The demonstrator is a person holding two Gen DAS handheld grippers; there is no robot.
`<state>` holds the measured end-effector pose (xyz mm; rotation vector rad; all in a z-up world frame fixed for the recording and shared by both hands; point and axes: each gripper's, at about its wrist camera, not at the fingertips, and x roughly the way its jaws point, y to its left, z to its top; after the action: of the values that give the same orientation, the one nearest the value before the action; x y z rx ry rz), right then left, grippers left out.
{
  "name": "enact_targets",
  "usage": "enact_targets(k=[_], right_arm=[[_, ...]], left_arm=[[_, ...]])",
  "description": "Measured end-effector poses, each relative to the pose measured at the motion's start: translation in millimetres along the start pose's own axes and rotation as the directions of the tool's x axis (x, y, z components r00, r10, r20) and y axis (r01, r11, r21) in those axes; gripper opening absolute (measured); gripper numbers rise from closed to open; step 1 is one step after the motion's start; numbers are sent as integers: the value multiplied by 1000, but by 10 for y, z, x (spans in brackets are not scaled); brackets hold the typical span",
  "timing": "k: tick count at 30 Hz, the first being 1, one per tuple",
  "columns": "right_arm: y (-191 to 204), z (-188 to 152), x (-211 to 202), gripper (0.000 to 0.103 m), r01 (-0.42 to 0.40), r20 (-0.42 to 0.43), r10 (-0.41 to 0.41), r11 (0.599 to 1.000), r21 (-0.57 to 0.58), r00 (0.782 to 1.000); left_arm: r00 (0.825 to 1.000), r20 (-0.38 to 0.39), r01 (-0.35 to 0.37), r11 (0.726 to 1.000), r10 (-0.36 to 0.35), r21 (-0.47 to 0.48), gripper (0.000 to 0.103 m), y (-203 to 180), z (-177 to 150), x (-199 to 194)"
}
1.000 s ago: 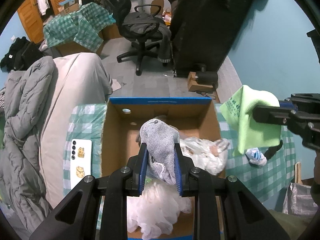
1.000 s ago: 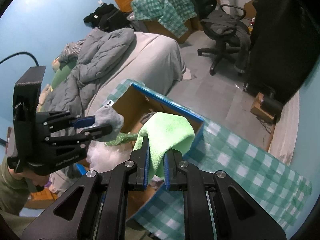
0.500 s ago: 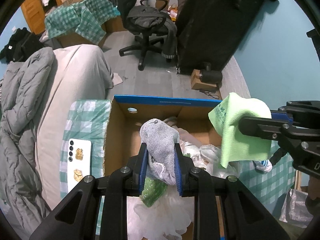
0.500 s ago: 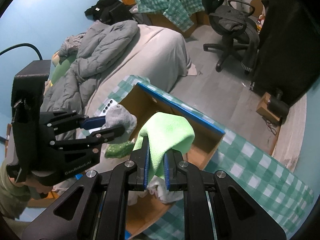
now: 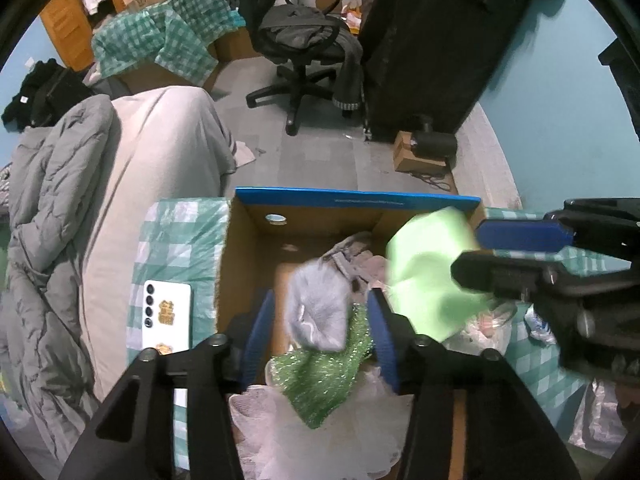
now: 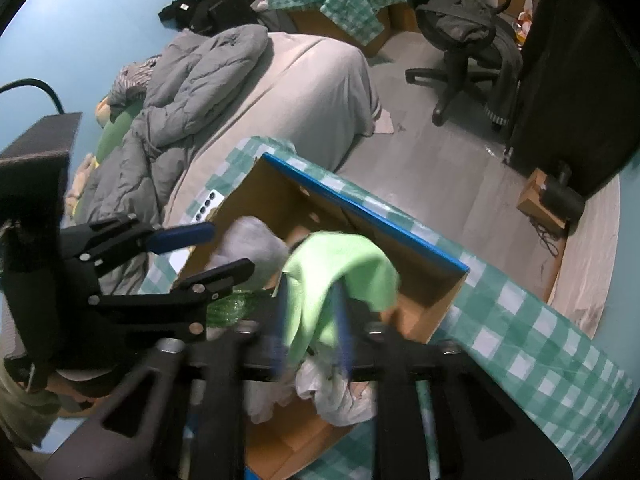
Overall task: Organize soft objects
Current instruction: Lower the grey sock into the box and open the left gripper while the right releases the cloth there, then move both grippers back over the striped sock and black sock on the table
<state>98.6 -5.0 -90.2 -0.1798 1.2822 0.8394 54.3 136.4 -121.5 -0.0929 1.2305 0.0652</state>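
Observation:
An open cardboard box point(image 5: 356, 200) with a blue rim stands on a green checked tablecloth; it also shows in the right wrist view point(image 6: 360, 208). My left gripper point(image 5: 320, 312) is open above the box, and a grey cloth point(image 5: 318, 312) drops between its fingers, blurred. My right gripper point(image 6: 312, 304) is open over the box, and a light green cloth point(image 6: 340, 264) falls loose from it, blurred; the cloth also shows in the left wrist view point(image 5: 428, 276). Inside the box lie a glittery green cloth point(image 5: 320, 372), a white mesh puff point(image 5: 340, 432) and white plastic bags point(image 6: 336, 388).
A white phone point(image 5: 166, 316) lies on the tablecloth point(image 5: 176, 248) left of the box. A bed with a grey duvet point(image 5: 52, 208) stands at the left. An office chair point(image 5: 308, 48) and a dark cabinet point(image 5: 440, 40) stand beyond the table.
Both grippers have opened over the box. The grey cloth and the light green cloth have come free and are dropping into it.

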Motion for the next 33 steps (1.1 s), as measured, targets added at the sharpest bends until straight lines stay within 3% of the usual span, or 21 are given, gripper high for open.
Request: enact_targets(k=[5, 12, 18, 33], right_arm=[[24, -27, -47, 47, 22, 17, -22, 1000, -15, 1000], [-29, -108, -153, 52, 41, 19, -41, 999, 4, 999], [-87, -222, -294, 59, 59, 25, -59, 998, 14, 998], [-442, -611, -806, 63, 119, 48, -124, 988, 99, 991]], left_arm=[[999, 13, -31, 1000, 31, -7, 55, 49, -26, -85], [999, 25, -23, 999, 24, -37, 56, 77, -101, -251], [999, 49, -21, 999, 23, -38, 62, 27, -143, -388], [999, 37, 34, 999, -33, -27, 72, -452, -312, -589]])
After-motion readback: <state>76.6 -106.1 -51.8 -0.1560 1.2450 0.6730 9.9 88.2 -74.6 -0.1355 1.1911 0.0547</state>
